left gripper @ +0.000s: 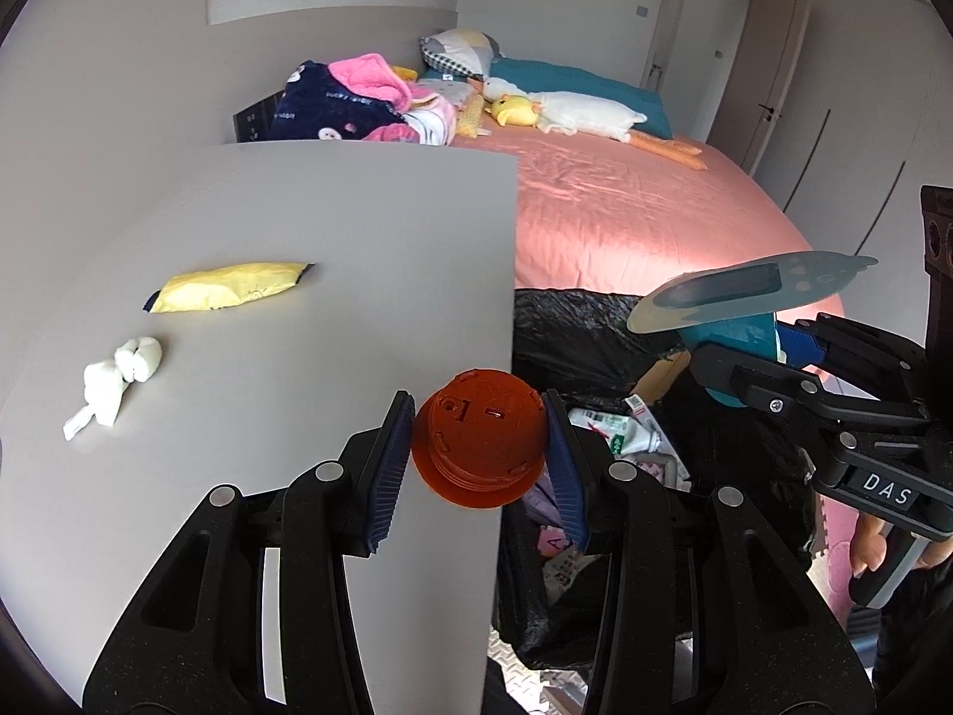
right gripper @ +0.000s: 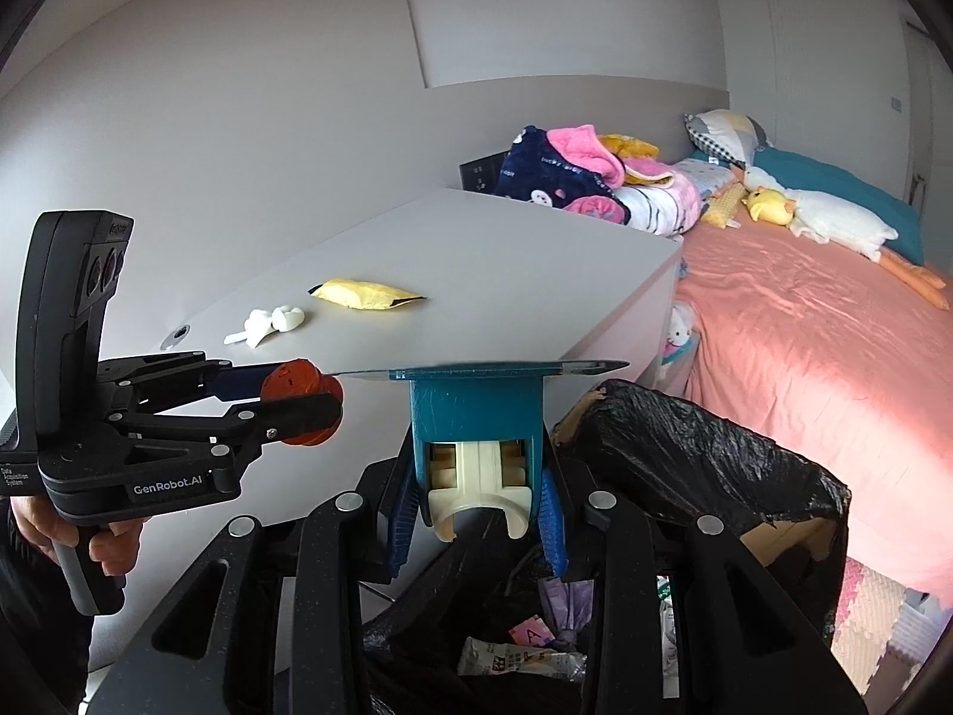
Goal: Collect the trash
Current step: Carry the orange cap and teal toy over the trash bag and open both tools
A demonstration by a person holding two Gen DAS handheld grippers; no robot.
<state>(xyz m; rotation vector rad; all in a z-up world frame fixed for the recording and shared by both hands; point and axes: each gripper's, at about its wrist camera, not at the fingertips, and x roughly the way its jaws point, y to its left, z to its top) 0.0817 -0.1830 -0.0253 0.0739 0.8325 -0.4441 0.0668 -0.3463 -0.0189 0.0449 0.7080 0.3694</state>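
While L gripper [left gripper: 479,447] clamps orange cap [left gripper: 479,438], R gripper [right gripper: 476,512] pinches teal holder [right gripper: 476,411] over bin bag [right gripper: 715,447].

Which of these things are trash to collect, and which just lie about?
Job:
- ribbed orange plastic cap, in left claw
- teal plastic holder, in right claw
- yellow crumpled wrapper
- white crumpled tissue
- black-lined trash bin

Lying about:
- white goose plush
- navy-and-pink blanket
- teal pillow
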